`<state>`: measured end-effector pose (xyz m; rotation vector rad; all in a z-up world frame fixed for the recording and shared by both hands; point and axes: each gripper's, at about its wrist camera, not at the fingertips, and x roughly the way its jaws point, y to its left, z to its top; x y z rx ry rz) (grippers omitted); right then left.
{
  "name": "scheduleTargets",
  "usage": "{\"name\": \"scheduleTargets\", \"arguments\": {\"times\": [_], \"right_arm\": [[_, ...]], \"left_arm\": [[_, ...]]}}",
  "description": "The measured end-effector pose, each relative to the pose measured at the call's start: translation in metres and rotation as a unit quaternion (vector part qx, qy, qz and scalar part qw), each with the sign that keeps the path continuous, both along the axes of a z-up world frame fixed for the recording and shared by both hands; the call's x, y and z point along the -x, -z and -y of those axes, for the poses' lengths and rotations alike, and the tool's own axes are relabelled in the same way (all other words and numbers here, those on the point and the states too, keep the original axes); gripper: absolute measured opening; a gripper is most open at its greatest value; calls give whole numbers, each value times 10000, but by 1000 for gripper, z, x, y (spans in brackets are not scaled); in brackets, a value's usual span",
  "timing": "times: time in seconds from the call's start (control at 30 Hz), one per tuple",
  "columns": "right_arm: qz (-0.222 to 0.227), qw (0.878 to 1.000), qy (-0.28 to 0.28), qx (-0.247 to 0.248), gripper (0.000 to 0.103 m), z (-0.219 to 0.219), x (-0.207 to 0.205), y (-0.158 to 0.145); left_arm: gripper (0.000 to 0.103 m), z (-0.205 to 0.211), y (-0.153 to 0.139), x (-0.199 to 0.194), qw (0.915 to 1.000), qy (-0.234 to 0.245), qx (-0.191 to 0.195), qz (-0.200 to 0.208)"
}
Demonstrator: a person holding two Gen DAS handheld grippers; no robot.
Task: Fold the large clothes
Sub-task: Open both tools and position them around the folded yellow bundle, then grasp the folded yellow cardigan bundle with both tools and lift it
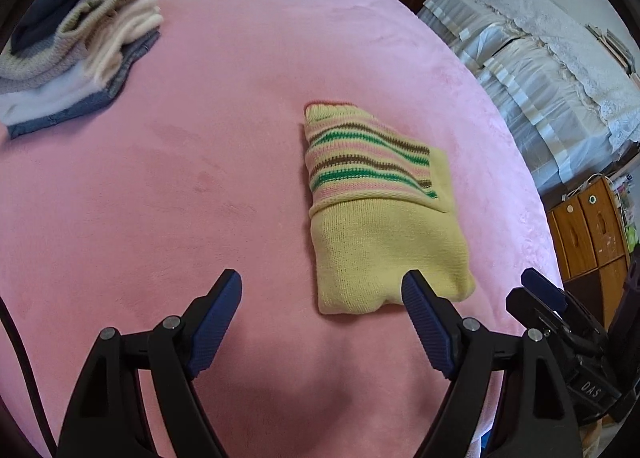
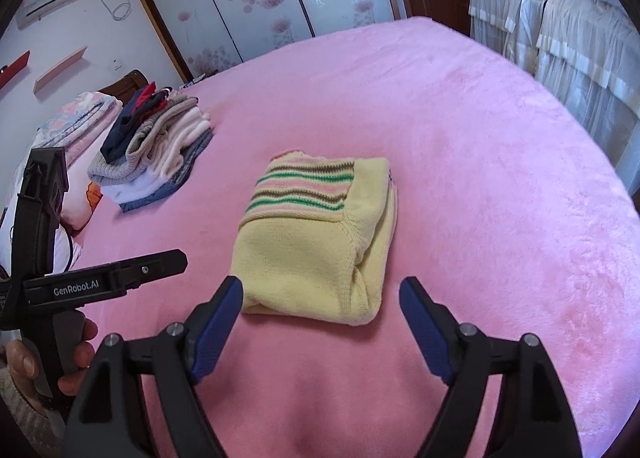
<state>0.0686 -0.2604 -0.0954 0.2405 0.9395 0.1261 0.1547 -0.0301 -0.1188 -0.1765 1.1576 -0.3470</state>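
Both tongs point steeply down at the pink blanket (image 1: 180, 145). Left tongs (image 1: 322, 290): jaws wide apart, empty, the folded yellow sweater (image 1: 384, 242) lying just past the right-hand finger. Right tongs (image 2: 320, 296): jaws spread, nothing between them, the sweater's near edge just beyond. A hand (image 2: 48, 362) grips the left handle. Clothes pile (image 2: 156, 149) sits well apart.

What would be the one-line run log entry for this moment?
sweater: folded, on bed | left gripper: open, empty | right gripper: open, empty | pile: far left
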Motion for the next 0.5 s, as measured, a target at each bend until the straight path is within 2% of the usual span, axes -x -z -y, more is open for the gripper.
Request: {"name": "scheduleTargets", "arguments": {"times": [0.07, 0.23, 0.33, 0.4, 0.5], "right_arm": [[-157, 9998, 5, -129, 81, 6, -9, 11], [-494, 9977, 40, -463, 81, 21, -35, 37], [-688, 9943, 45, -818, 81, 30, -53, 52], [-804, 9908, 24, -1089, 81, 35, -63, 62], [-968, 9830, -91, -1559, 81, 41, -77, 76]], "left_arm": [[81, 0, 13, -10, 9999, 14, 75, -133], [81, 4, 38, -35, 9996, -32, -59, -289], [81, 9, 52, -53, 9989, 1, -8, -474], [81, 12, 58, -63, 9980, 75, 192, -605], [81, 13, 64, -71, 9967, 167, 536, -591]]}}
